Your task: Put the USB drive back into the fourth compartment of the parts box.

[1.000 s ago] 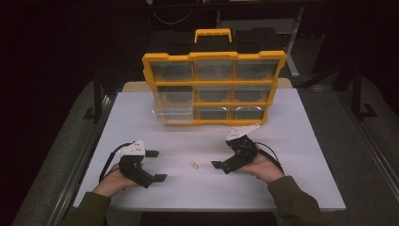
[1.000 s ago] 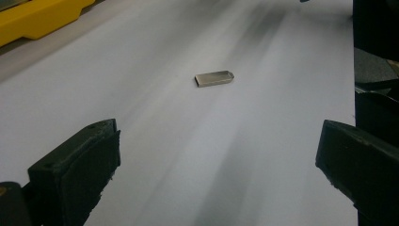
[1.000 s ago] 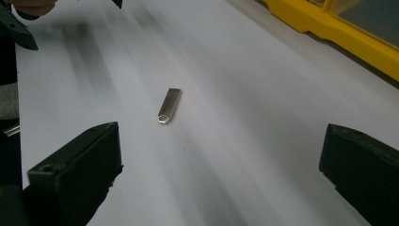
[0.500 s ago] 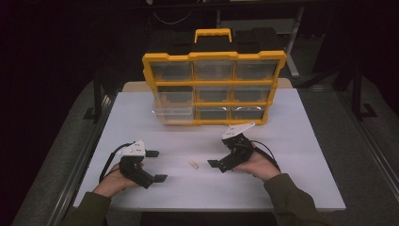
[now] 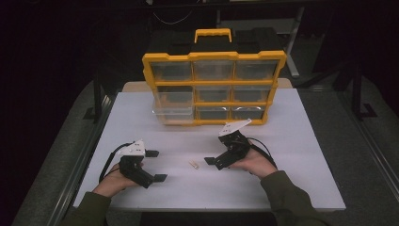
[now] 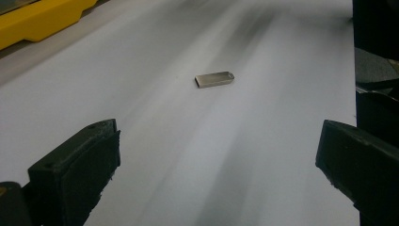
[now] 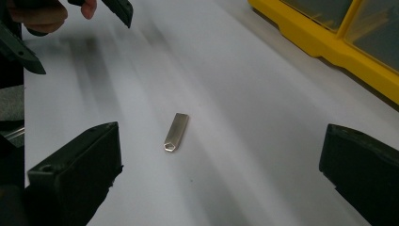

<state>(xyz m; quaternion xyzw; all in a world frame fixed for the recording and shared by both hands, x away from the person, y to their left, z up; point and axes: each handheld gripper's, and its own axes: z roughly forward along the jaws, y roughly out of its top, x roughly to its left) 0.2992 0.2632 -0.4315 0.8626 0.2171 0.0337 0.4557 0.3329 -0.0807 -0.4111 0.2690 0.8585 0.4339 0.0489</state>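
Right gripper (image 5: 217, 160) has slid in from 3 o'clock since a second ago, jaws wide and empty. It now sits just beside the small metal stick (image 5: 193, 164) lying flat on the white tabletop (image 5: 301, 141). In the right gripper view the stick (image 7: 176, 132) lies between the jaws, untouched. Left gripper (image 5: 156, 165) unchanged at 9 o'clock, jaws wide. Yellow drawer organizer (image 5: 214, 87) at 12 o'clock. Likely a pickup is beginning.
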